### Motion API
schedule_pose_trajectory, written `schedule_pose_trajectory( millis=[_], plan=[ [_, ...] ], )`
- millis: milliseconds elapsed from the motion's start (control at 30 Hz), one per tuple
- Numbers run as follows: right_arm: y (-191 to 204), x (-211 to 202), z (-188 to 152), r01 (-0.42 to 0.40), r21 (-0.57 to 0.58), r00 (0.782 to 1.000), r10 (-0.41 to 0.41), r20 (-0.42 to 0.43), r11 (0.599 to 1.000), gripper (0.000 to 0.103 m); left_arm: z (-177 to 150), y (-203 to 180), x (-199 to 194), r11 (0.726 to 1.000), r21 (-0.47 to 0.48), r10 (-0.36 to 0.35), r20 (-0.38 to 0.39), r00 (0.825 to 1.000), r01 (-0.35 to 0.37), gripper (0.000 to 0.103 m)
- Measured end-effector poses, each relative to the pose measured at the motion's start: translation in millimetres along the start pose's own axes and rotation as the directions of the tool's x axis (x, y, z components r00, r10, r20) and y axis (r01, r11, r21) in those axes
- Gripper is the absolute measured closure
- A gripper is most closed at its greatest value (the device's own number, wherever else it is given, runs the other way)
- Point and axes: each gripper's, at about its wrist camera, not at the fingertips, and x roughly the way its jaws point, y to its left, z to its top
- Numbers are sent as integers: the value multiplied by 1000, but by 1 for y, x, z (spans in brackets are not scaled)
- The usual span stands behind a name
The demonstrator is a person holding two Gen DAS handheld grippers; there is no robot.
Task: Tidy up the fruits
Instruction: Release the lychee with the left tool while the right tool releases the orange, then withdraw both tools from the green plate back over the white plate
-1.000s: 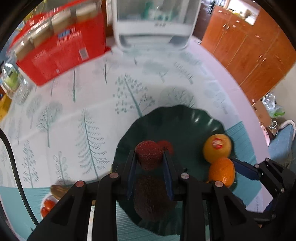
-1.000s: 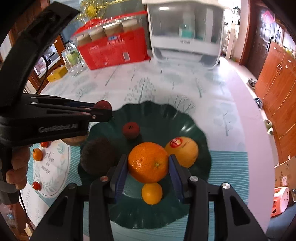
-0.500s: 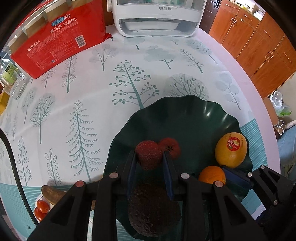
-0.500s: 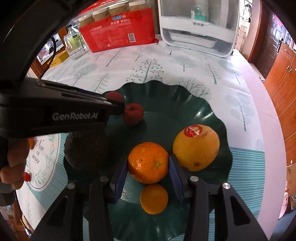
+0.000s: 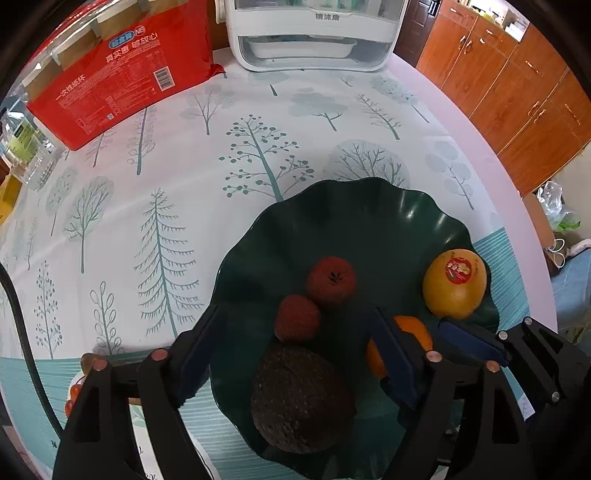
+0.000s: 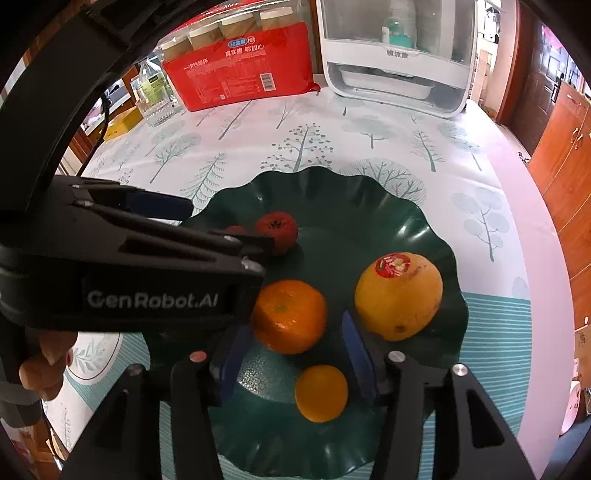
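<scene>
A dark green wavy plate [image 5: 369, 206] [image 6: 424, 229] holds the fruit. My left gripper [image 5: 295, 332] is open; a red bumpy berry [image 5: 297, 318] lies free between its fingers, touching a red round fruit [image 5: 331, 280] [image 6: 277, 232], with a dark avocado [image 5: 301, 398] just below. My right gripper [image 6: 291, 343] is open around a big orange [image 6: 290, 315] resting on the plate. A small orange [image 6: 321, 393] lies nearer, and a yellow stickered fruit [image 6: 399, 295] [image 5: 454, 282] sits to the right. The left gripper's body hides the berry and avocado in the right wrist view.
A red package [image 5: 118, 70] [image 6: 243, 74] and a white appliance [image 5: 314, 33] [image 6: 395, 55] stand at the table's far side. Clear bottles [image 6: 153, 96] are at far left. A white plate [image 5: 75, 387] with small red fruits lies at lower left. Wooden cabinets [image 5: 517, 92] stand right.
Both grippers opened. The left one let go of the red berry beside the round red fruit; the right one let go of the big orange. Both lowered toward the plate.
</scene>
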Motion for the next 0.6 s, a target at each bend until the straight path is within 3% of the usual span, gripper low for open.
schedule_pose_trajectory(
  millis=[600],
  plan=[
    [15,-28,-5,-8,65,1000,6,27,998,45,-25,11,-51,999,-20,-42,71,997,44,20]
  ],
)
